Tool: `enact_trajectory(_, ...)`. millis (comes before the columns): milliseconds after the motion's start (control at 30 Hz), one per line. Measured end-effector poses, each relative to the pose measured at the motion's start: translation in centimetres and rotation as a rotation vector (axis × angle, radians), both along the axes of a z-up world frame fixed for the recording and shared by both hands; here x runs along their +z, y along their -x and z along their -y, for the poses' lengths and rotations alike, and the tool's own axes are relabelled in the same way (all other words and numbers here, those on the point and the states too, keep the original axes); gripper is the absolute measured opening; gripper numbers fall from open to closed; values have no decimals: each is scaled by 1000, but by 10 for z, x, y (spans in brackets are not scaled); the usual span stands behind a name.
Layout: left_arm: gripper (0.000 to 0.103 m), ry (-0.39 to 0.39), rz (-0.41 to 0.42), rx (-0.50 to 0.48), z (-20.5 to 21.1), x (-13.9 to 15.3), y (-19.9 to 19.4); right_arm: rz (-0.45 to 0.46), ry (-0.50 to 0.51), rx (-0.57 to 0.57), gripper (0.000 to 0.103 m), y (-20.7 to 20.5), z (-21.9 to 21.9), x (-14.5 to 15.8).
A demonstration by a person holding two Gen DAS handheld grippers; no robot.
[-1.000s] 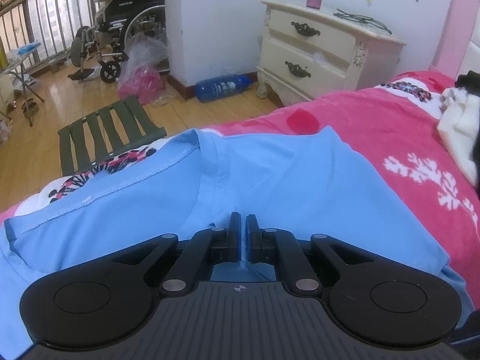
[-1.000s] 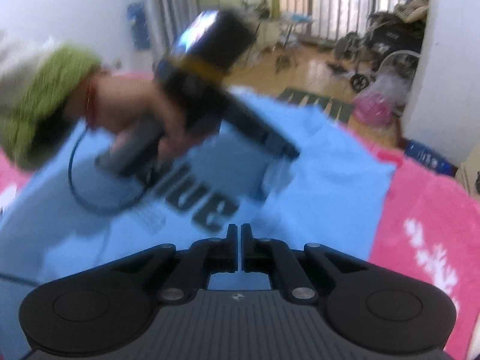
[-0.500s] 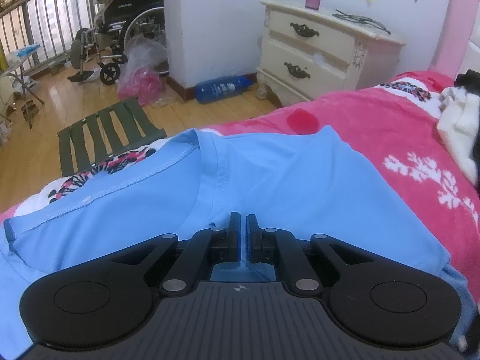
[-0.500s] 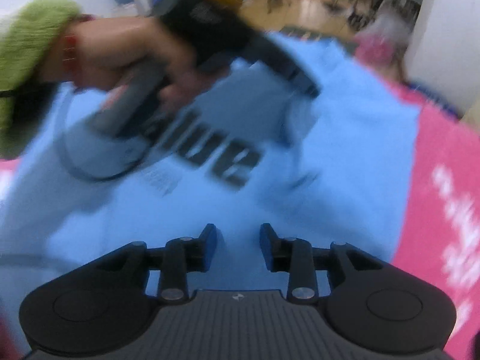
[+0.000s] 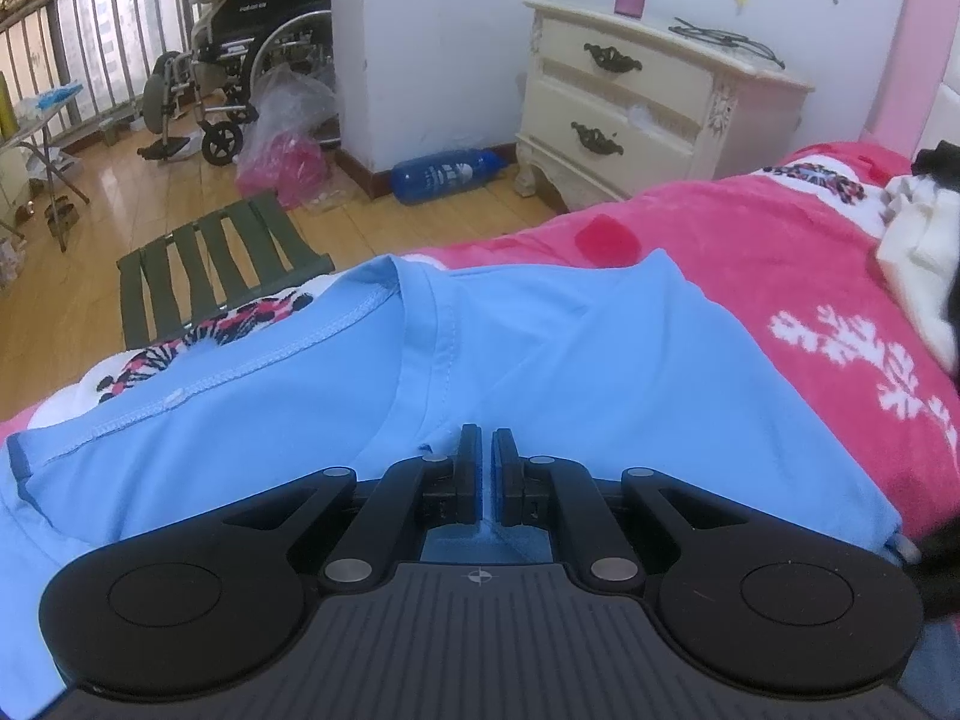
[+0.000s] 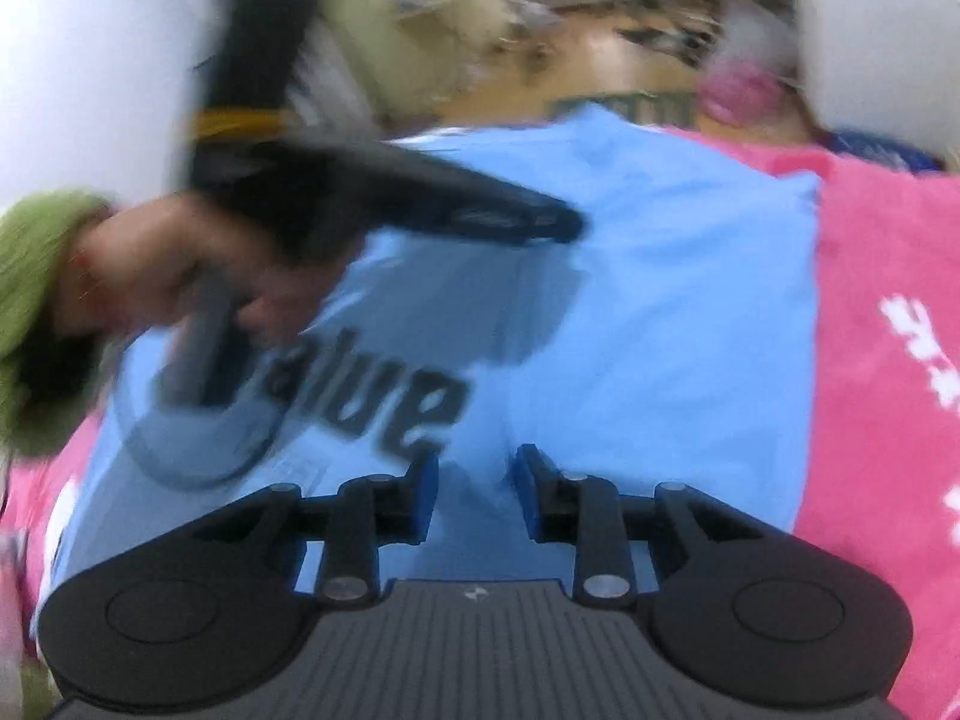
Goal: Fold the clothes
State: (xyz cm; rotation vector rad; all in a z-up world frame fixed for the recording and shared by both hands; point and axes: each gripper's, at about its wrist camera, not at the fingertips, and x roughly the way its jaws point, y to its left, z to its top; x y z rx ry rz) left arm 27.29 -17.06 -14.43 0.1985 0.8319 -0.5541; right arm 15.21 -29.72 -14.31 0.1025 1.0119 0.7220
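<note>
A light blue T-shirt (image 5: 570, 360) with dark lettering (image 6: 384, 414) lies spread on the pink bed cover (image 5: 780, 252). My left gripper (image 5: 486, 441) is shut, and a fold of blue fabric shows in the narrow gap between its pads, next to the collar seam. In the blurred right wrist view, a hand (image 6: 180, 258) in a green sleeve holds that left gripper (image 6: 564, 225) over the T-shirt (image 6: 660, 300). My right gripper (image 6: 477, 459) hovers low over the shirt just past the lettering. Its jaws are apart and closing, with blue cloth between them, not pressed.
Beyond the bed's edge stand a cream nightstand (image 5: 648, 114), a blue bottle (image 5: 444, 174) lying on the wood floor, a green slatted stool (image 5: 210, 276), a pink bag (image 5: 282, 162) and a wheelchair (image 5: 240, 72). White and black clothes (image 5: 918, 240) are piled at the right.
My right gripper's jaws went from shut to apart, and it rolled and dropped closer to the shirt. The left gripper and its fold stayed as they were.
</note>
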Motion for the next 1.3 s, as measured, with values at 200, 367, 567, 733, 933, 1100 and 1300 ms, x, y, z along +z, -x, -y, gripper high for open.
enact_trajectory(200,6,8,-3,-1,-1,0,0,85,-16,-35,31,10,11,20)
enact_trajectory(367,6,3,2,4,0,-1,1,101,15,-18,32,0,-11,1)
enact_trajectory(567,6,9,2,4,-1,-1,1,162,-62,123,30,40,-33,19)
enact_trajectory(733,6,22,-3,14,-3,1,1,210,-90,-167,31,25,34,38)
enact_trajectory(933,33,72,17,104,-21,29,7,1,-191,-435,27,2,90,-6)
enact_trajectory(1100,37,124,25,136,-67,94,37,47,-310,-483,31,14,100,22)
enact_trajectory(1300,44,-40,89,258,-149,152,115,71,-371,-459,33,18,87,58)
